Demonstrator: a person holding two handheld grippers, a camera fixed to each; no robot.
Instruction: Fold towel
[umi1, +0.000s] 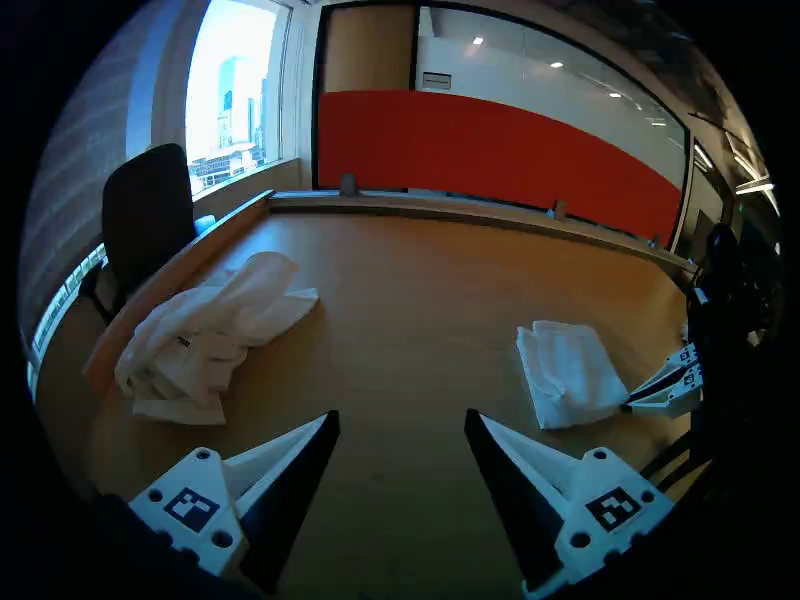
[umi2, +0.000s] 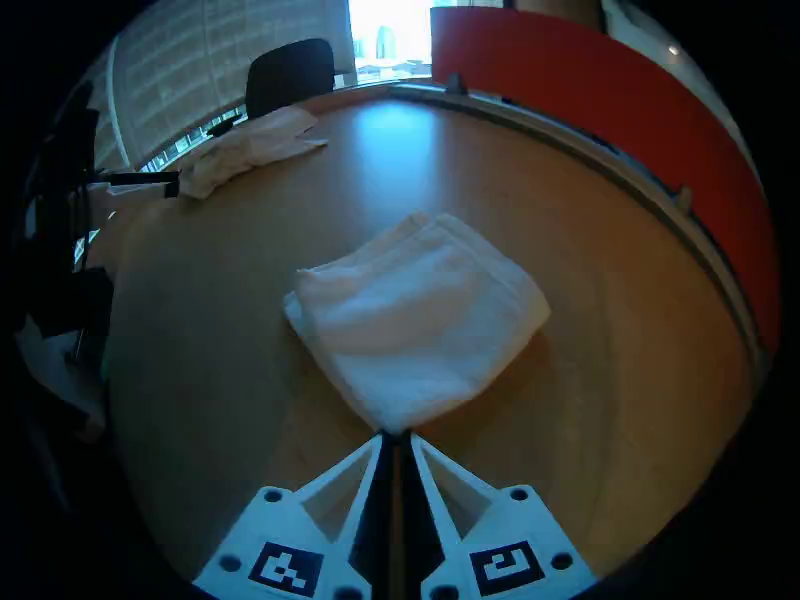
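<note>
A white folded towel lies flat on the wooden table; it is also at the right in the left gripper view. My right gripper is shut, its tips pinching the folded towel's near corner; the left gripper view shows it reaching in from the right. My left gripper hovers open above bare table, with nothing between its fingers. A crumpled pile of white towels lies off to its left, near the table's edge, and sits far back in the right gripper view.
A black office chair stands beyond the table's left edge by the window. A red partition runs along the far side of the table. A raised wooden rim borders the table.
</note>
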